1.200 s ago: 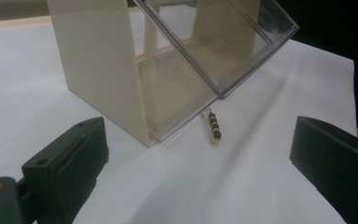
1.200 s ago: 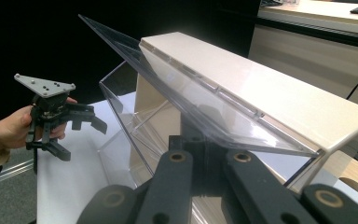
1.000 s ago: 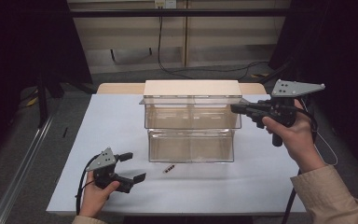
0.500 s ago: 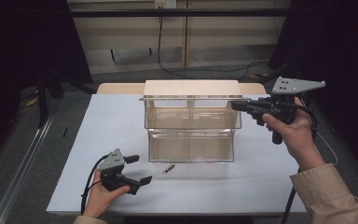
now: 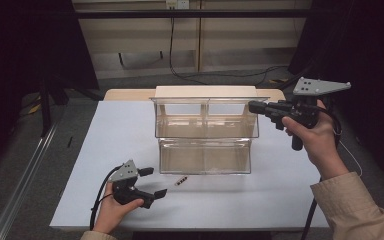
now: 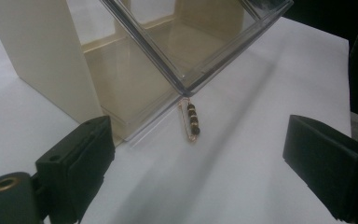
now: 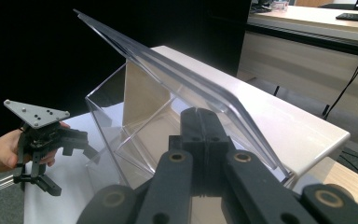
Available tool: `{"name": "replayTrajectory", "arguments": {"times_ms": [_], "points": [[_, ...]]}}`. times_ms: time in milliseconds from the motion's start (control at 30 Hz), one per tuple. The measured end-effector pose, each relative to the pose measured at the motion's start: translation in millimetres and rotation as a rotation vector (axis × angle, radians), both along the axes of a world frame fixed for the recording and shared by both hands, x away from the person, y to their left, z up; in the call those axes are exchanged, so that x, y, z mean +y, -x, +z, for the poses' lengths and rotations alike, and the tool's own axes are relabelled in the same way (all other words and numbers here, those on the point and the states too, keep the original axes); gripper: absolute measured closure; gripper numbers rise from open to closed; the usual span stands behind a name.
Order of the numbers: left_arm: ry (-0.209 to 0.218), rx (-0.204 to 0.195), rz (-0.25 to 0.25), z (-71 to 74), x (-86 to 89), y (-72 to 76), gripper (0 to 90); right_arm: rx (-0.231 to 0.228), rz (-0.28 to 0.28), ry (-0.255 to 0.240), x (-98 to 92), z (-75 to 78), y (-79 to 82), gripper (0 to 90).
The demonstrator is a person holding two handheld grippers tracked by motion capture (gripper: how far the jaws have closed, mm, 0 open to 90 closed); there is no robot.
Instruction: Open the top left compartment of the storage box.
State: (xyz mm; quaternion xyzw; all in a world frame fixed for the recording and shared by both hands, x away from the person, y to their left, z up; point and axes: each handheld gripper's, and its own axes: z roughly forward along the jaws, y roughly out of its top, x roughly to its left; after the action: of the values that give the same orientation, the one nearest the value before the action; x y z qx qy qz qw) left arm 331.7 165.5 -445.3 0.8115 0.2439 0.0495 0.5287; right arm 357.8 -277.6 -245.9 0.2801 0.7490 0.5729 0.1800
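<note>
Sitting on the white table (image 5: 105,130) is a clear two-tier box (image 5: 205,145) with a cream back panel (image 5: 206,92), and no brand, label or writing can be read anywhere on it or on the grippers. Down in front, the left gripper (image 5: 150,182) hangs low over the near-left part of the table, jaws spread wide and holding nothing, pointed toward the box's lower front. Between those jaws in the left gripper view lies a small pin (image 6: 190,122), a thin gold wire strung with dark beads, flat on the table just beside the box's bottom front edge; whether it touches the plastic is too close to call. In that view its long axis runs almost straight away from the gripper, one end toward the box corner. From the high view the pin (image 5: 181,181) sits just in front of the lower tier, left of centre, lying roughly left to right with a slight tilt. Up on the right, the right gripper (image 5: 254,106) is held high in the hand (image 5: 315,137) at the box's upper right corner, its jaws pressed together; the right gripper view has them closed right at the edge of the clear lid (image 7: 177,70), which is tilted up, though whether they pinch the lid or just meet beside it cannot be told.
</note>
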Motion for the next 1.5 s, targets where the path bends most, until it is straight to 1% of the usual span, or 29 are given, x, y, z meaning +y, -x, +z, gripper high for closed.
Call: {"name": "replayTrajectory", "arguments": {"times_ms": [333, 500, 567, 633, 733, 833, 933, 967, 1000, 1067, 1100, 1200, 1333, 1467, 1500], "points": [[-0.006, 0.008, -0.013, -0.6, -3.3, 0.1, 12.3, 0.000, -0.001, 0.001, 0.8, 2.3, -1.3, 90.0], [-0.013, 0.016, -0.010, -1.2, -6.2, -0.1, 15.9, -0.002, -0.001, 0.007, 1.5, 3.3, -1.8, 90.0], [-0.021, 0.019, -0.024, -1.0, -7.4, -0.5, 18.4, -0.002, 0.000, 0.005, 1.9, 3.2, -1.9, 90.0], [-0.021, 0.021, -0.025, -1.1, -9.1, -0.6, 21.1, -0.002, 0.000, 0.004, 2.2, 2.9, -2.2, 90.0], [-0.034, 0.026, -0.027, -2.0, -12.1, -1.3, 22.4, -0.001, 0.000, 0.005, 2.8, 2.9, -2.4, 90.0], [-0.059, 0.026, -0.021, -2.6, -14.2, -2.1, 23.3, 0.000, 0.000, 0.006, 3.3, 3.0, -2.6, 90.0], [-0.066, 0.042, -0.007, -2.1, -14.6, -2.0, 24.9, 0.000, 0.001, 0.007, 3.9, 2.8, -2.8, 90.0], [-0.078, 0.056, -0.002, -2.2, -14.0, -1.9, 28.3, 0.000, 0.001, 0.007, 4.0, 2.7, -2.9, 90.0], [-0.080, 0.062, -0.003, -3.0, -14.1, -1.6, 31.4, 0.000, 0.001, 0.006, 4.1, 2.6, -2.8, 90.0], [-0.104, 0.076, -0.015, -4.2, -15.0, -0.7, 31.7, 0.000, 0.001, 0.004, 4.4, 2.4, -2.7, 90.0], [-0.109, 0.078, -0.019, -4.9, -16.0, -0.2, 31.7, -0.001, 0.001, 0.004, 4.5, 2.3, -2.7, 90.0], [-0.108, 0.090, -0.026, -6.9, -19.8, 0.4, 34.0, 0.000, 0.003, 0.004, 4.8, 2.1, -2.6, 90.0], [-0.141, 0.084, -0.038, -10.8, -28.6, -0.8, 38.5, -0.002, 0.002, 0.004, 5.0, 2.0, -2.5, 90.0], [-0.133, 0.079, -0.013, -12.0, -40.4, -3.2, 44.8, -0.002, 0.004, 0.006, 6.3, 1.4, -2.9, 90.0], [-0.144, 0.071, -0.004, -11.7, -45.0, -3.1, 46.9, -0.002, 0.004, 0.006, 6.8, 1.2, -3.1, 90.0]]}}
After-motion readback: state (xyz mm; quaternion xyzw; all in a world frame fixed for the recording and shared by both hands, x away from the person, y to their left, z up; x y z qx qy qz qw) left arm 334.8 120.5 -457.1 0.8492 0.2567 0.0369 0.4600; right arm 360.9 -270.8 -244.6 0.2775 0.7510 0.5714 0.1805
